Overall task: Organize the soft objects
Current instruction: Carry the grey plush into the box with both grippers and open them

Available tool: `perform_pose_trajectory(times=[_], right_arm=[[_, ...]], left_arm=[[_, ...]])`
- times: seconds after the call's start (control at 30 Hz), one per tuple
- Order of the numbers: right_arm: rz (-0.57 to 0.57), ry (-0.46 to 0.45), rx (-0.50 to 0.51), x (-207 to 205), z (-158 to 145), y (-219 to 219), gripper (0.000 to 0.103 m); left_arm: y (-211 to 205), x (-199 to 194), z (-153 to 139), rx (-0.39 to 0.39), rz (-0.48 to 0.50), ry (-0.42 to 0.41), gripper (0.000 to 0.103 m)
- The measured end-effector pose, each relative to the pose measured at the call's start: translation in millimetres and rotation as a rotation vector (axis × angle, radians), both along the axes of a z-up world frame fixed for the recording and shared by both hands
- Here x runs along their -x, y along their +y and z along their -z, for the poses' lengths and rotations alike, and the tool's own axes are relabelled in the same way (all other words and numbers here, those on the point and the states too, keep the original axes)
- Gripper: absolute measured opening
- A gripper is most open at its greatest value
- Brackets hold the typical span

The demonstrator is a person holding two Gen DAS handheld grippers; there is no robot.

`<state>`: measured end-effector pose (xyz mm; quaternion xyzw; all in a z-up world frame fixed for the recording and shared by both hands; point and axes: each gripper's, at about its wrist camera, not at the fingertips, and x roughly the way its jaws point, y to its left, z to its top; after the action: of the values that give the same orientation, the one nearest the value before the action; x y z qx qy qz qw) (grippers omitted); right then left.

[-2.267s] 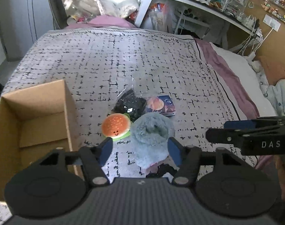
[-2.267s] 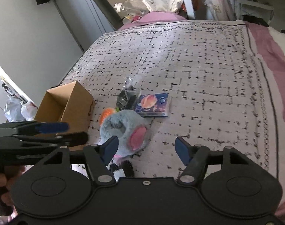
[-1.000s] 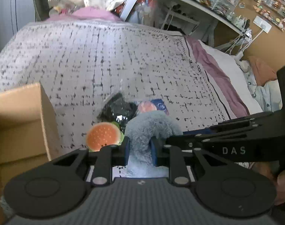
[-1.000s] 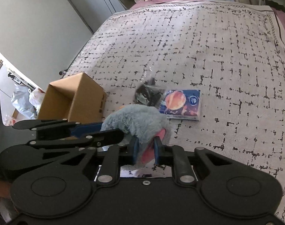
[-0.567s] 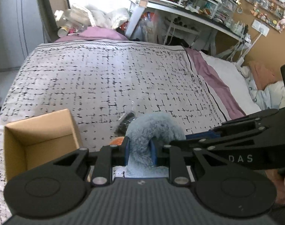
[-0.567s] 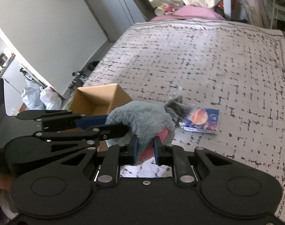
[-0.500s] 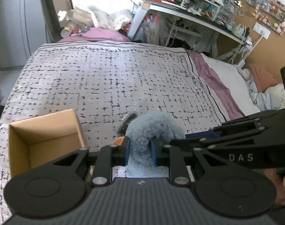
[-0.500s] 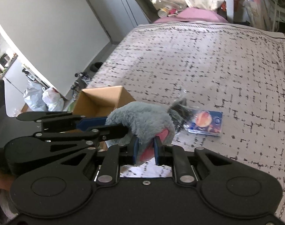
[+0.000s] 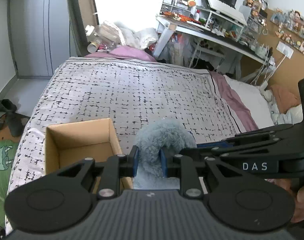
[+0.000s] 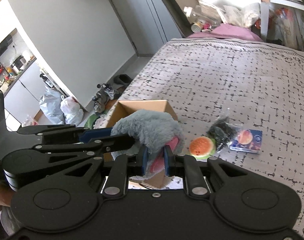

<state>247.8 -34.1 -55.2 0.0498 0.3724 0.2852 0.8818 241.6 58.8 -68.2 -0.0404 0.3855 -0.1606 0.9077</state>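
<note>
A fluffy grey-blue plush toy (image 9: 164, 136) with a pink patch hangs in the air above the bed, held from both sides. My left gripper (image 9: 150, 163) is shut on its grey fur. My right gripper (image 10: 154, 162) is shut on the same plush toy (image 10: 150, 128) at its pink part. An open cardboard box (image 9: 80, 142) stands on the bedspread just left of the toy; in the right wrist view the box (image 10: 144, 105) lies behind it. A burger plush (image 10: 202, 146), a dark bagged item (image 10: 222, 133) and a blue packet (image 10: 246, 140) lie on the bedspread.
The patterned bedspread (image 9: 136, 92) stretches far ahead. A cluttered desk (image 9: 212, 30) stands beyond the bed's right side, pillows (image 9: 279, 104) at the right. Shoes (image 10: 106, 95) and white bags (image 10: 60, 108) lie on the floor past the bed's left edge.
Both grippers have risen with the plush toy and carried it leftward toward the box. The burger plush, bag and packet stayed on the bed.
</note>
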Motion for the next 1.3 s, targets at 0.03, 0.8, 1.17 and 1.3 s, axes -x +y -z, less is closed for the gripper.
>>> perform_pose_trajectory(times=[0.03,0.8,1.17,1.3], right_arm=[[0.0,-0.002,0.001,1,-1,4,0.017],[0.036,0.026,0.074,-16,39,83,0.017],[0.068,0.068,0.113,-34,61,96,0.018],[0.062,0.071,0.121,-37,65,97,0.026]], left_arm=[[3,2,-1,0.001,-0.002,-0.003,0.021],[80,-14,51,0.063,-0.048,0.031,0.021],[91,-32,80,0.111,-0.067,0.075,0.021],[93,-38,90,0.114,-0.091,0.104,0.022]])
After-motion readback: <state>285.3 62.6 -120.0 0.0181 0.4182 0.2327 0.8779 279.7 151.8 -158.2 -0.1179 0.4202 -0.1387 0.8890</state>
